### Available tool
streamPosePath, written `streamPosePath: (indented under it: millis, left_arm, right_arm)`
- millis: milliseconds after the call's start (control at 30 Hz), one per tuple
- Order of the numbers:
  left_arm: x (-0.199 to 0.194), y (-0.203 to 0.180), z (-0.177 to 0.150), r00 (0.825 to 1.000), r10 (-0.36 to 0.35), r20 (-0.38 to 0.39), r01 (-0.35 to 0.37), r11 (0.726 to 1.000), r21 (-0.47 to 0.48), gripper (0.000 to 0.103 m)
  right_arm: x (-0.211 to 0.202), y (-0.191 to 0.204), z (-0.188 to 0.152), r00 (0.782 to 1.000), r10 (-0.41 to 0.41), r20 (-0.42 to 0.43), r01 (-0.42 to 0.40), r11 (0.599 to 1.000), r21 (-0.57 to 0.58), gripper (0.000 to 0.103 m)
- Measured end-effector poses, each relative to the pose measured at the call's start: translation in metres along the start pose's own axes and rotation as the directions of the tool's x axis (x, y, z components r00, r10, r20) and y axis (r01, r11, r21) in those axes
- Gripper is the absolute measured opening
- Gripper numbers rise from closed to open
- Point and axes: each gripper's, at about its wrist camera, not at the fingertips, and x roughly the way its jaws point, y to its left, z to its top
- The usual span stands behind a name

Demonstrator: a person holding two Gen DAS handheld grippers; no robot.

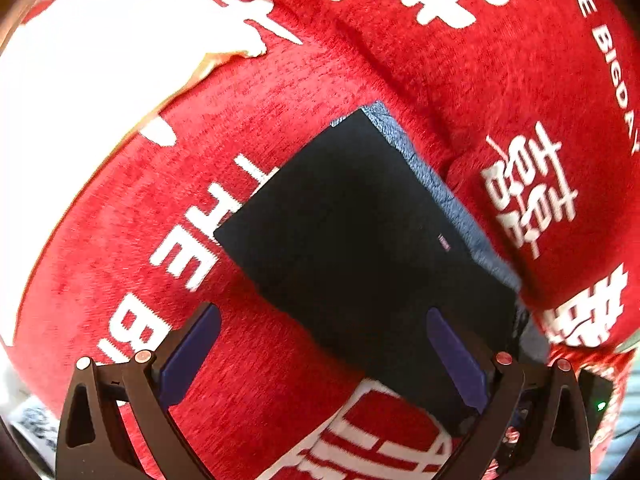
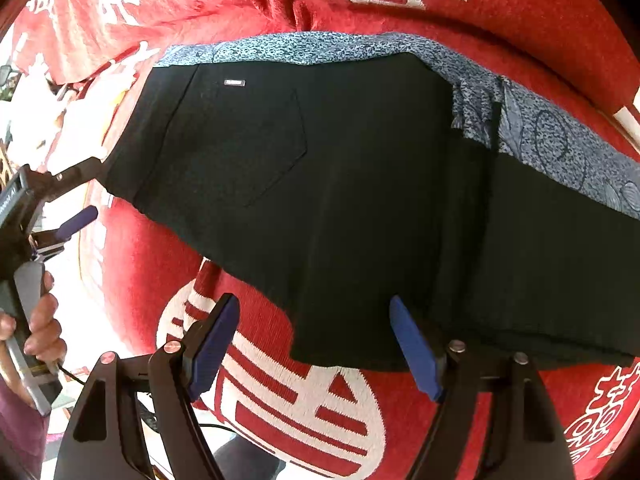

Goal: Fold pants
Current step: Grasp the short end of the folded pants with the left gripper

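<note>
1. Right wrist view is showing the black pants [image 2: 340, 184] lying on a red blanket [image 2: 520, 12] with white lettering; their long axis is running across the picture, with the waistband end and back pocket toward the left and the legs trailing off at the right edge.
2. A blue patterned cloth [image 2: 304, 46] is peeking out along the far edge of the pants, apparently lying beneath them.
3. The right gripper [image 2: 316, 344] is hanging over the near edge of the pants with its jaws spread wide and nothing pinched; the hem is lying just ahead of its right finger.
4. The left gripper [image 2: 86, 188] is sitting at the waistband corner, also spread and holding nothing; a hand [image 2: 42, 324] is gripping its handle.
5. Left wrist view is showing the pants [image 1: 360, 240] running away from the left gripper [image 1: 324, 356].
6. I judge each hand nearest its own end for a fold across the long axis.
</note>
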Motion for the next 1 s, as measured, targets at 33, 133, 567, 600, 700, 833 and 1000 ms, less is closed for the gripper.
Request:
streamPosePath:
  millis: [33, 133, 567, 600, 700, 833, 1000]
  left_arm:
    - [0.005, 0.006, 0.001, 0.999, -0.041, -0.006, 0.04, 0.999, -0.028, 0.103]
    - [0.017, 0.003, -0.002, 0.989, -0.149, -0.017, 0.147, 0.986, -0.084, 0.103]
    - [0.035, 0.01, 0.003, 0.956, -0.294, -0.005, 0.291, 0.947, -0.138, 0.103]
    - [0.036, 0.009, 0.003, 0.957, -0.29, -0.004, 0.286, 0.948, -0.139, 0.103]
    - [0.031, -0.006, 0.004, 0.945, -0.328, -0.001, 0.325, 0.939, -0.11, 0.103]
    - [0.026, -0.024, 0.008, 0.941, -0.339, 0.021, 0.339, 0.941, 0.002, 0.103]
    - [0.055, -0.003, 0.013, 0.946, -0.322, -0.04, 0.316, 0.942, -0.113, 0.103]
  right_arm:
    - [0.001, 0.0, 0.0, 1.0, -0.002, 0.0, 0.002, 1.0, -0.002, 0.08]
    - [0.004, 0.001, 0.001, 1.0, -0.008, -0.001, 0.008, 1.0, -0.008, 0.08]
    - [0.009, 0.005, -0.001, 1.0, -0.009, 0.009, 0.009, 1.0, -0.028, 0.087]
    - [0.009, 0.005, -0.001, 1.0, -0.009, 0.009, 0.009, 1.0, -0.025, 0.087]
    - [0.009, 0.005, -0.001, 1.0, -0.007, 0.01, 0.007, 1.0, -0.015, 0.087]
    - [0.009, 0.004, -0.002, 1.0, -0.005, 0.015, 0.006, 1.0, -0.018, 0.087]
    - [0.008, 0.004, -0.002, 1.0, -0.001, 0.016, 0.001, 1.0, -0.021, 0.087]
